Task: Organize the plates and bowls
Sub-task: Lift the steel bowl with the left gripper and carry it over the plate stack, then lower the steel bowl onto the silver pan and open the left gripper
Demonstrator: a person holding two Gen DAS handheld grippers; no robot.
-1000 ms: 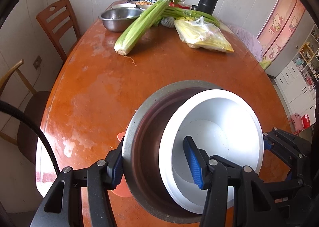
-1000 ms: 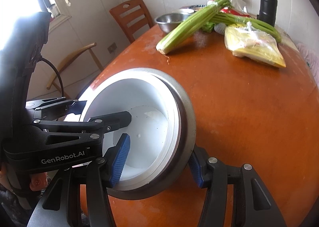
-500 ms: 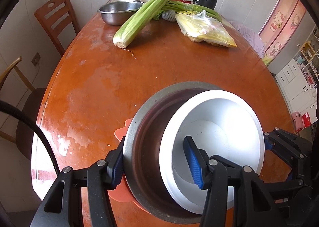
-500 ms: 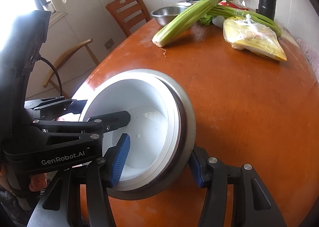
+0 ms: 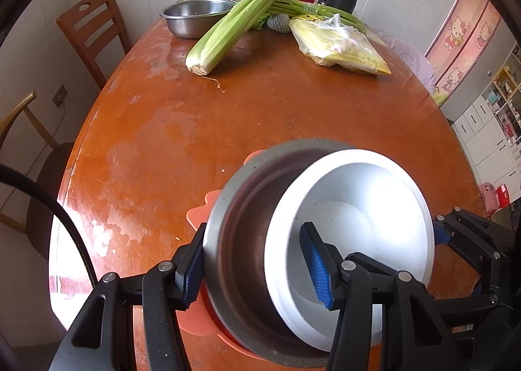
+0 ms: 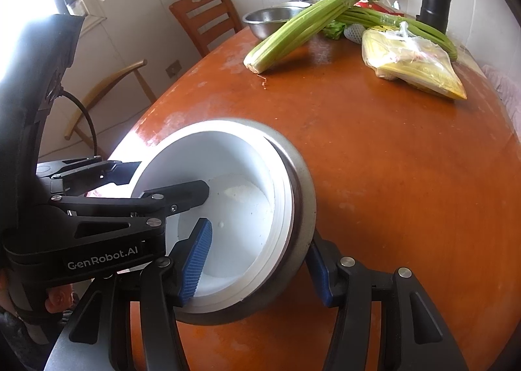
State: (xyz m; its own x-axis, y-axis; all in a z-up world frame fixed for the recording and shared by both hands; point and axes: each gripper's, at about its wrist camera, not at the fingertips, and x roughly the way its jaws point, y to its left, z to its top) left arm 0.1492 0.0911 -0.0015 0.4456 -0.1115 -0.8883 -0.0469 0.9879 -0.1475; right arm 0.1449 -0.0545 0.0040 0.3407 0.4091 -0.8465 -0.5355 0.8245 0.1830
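The round white bowl [image 5: 355, 227] sits nested inside the wider grey steel bowl [image 5: 241, 240] at the lower centre of both views, with a flat orange plastic plate [image 5: 198, 208] under them, so I judge the stacking largely done. My left tongs [image 5: 257, 267] pinch the near wall of the stack, one blue pad outside the steel, one inside the white bowl; my right tongs [image 6: 257, 267] grip the opposite side the same way. What seems left is settling the stack on the round orange-brown wooden table [image 5: 293, 110]. A second steel bowl [image 5: 195, 18] waits at upper centre beside the green celery bunch [image 5: 234, 26].
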